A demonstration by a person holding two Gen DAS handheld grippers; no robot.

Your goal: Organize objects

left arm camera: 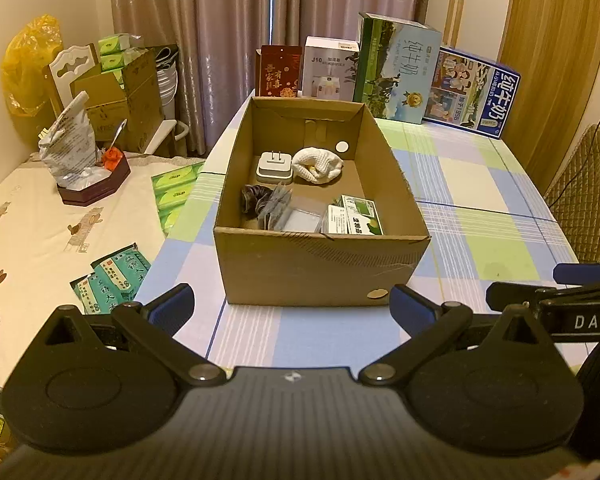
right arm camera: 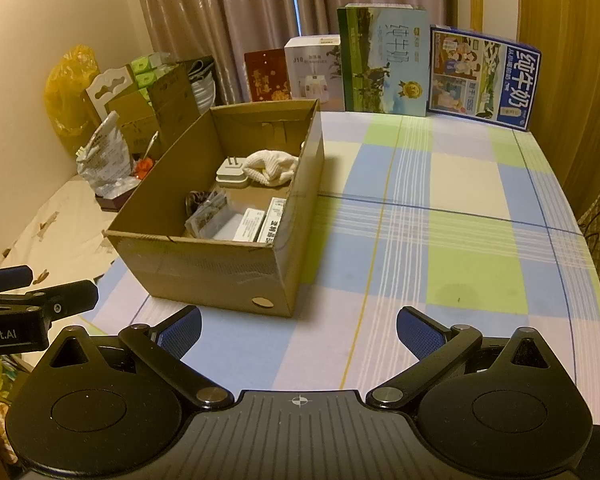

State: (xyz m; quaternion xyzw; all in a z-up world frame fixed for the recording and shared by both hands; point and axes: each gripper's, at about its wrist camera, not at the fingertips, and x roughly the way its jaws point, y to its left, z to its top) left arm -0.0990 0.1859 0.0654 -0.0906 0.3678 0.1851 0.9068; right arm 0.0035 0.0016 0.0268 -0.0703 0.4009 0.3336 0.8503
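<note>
Both grippers hover wide open and empty over the checked tablecloth [right arm camera: 440, 184]: the left gripper [left arm camera: 292, 312] faces the open cardboard box [left arm camera: 320, 272], the right gripper [right arm camera: 300, 332] sits beside it. The box holds a white plug adapter [left arm camera: 274, 166], a white knitted item [left arm camera: 318, 164] and small packets [left arm camera: 356, 220]. Behind stand a "J10" box [left arm camera: 328, 68] and milk cartons printed "纯牛奶" [left arm camera: 400, 68].

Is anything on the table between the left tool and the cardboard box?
Nothing visible. The left tool is open and empty, facing the near wall of the cardboard box, with only bare checked tablecloth between them. The right tool, also open, sits off to the side, not in that path.
</note>
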